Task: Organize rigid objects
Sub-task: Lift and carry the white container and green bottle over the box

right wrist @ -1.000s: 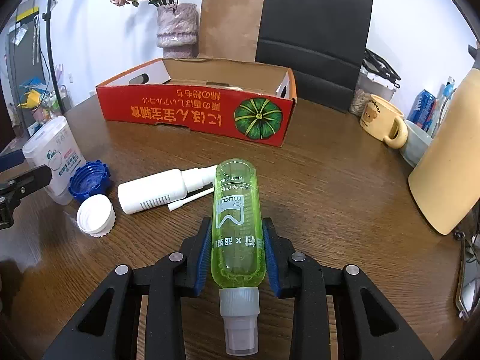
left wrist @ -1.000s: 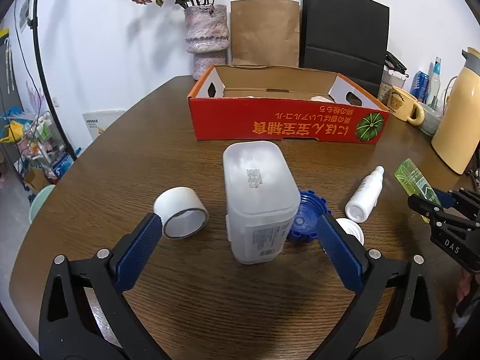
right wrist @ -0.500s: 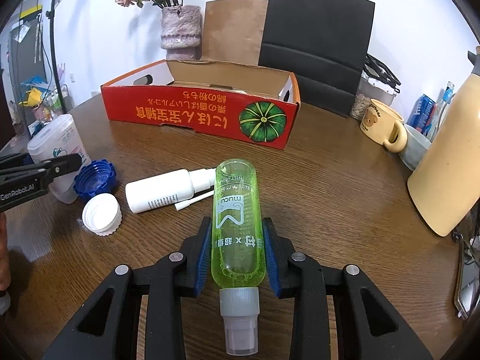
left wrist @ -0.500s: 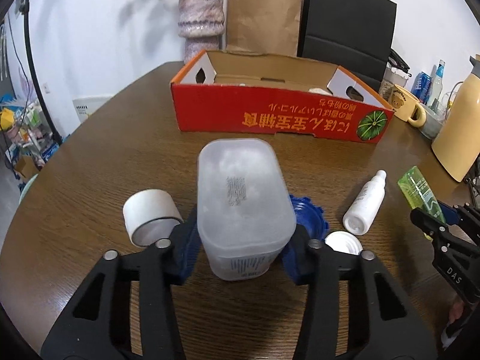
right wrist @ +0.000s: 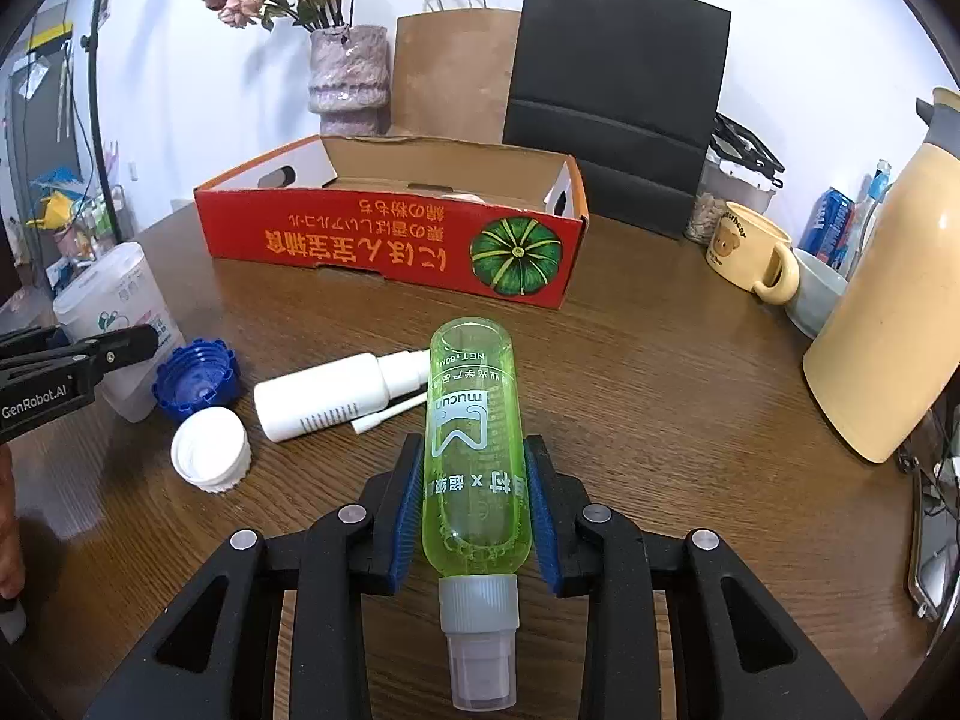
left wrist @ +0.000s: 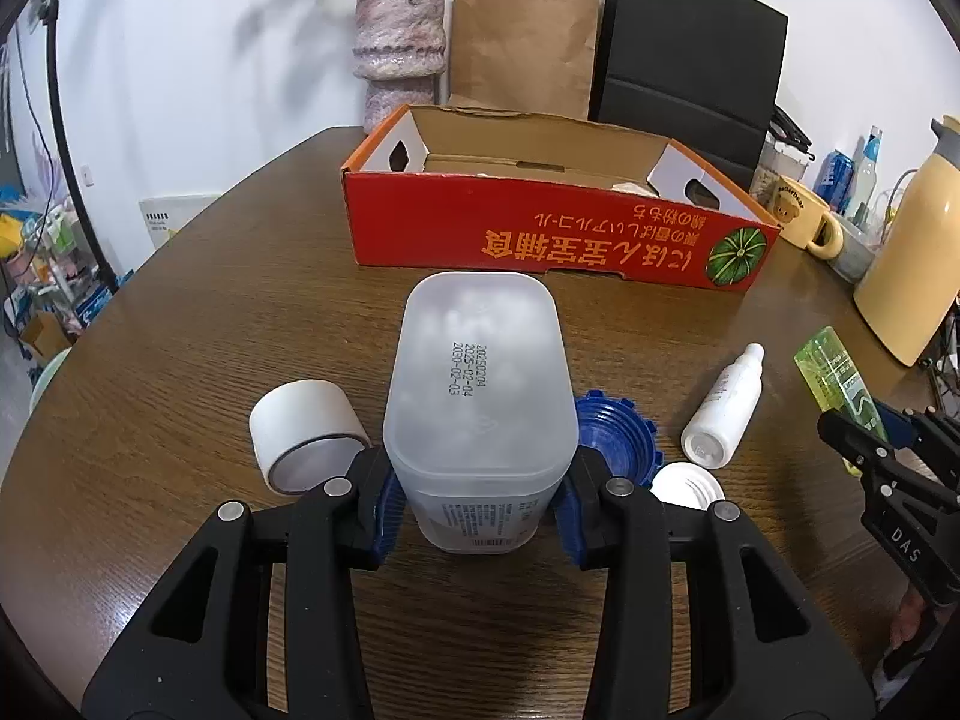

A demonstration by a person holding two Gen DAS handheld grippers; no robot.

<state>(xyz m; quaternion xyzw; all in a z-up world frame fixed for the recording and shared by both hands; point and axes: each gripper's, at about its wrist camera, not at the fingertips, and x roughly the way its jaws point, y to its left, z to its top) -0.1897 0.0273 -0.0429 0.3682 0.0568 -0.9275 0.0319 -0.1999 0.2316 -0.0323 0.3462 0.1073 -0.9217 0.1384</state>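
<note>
Near the table's front edge: left gripper (left wrist: 477,510) just clamped low on frosted container (left wrist: 477,384), right gripper (right wrist: 474,516) clenching green bottle (right wrist: 471,450); could tip once lifted, being top-heavy.

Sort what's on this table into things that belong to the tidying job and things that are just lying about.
Job:
frosted plastic container, in the left gripper
green spray bottle, in the right gripper
white spray bottle
tape roll
blue cap
white cap
red cardboard box

Lying about:
vase
paper bags
bear mug
yellow thermos
</note>
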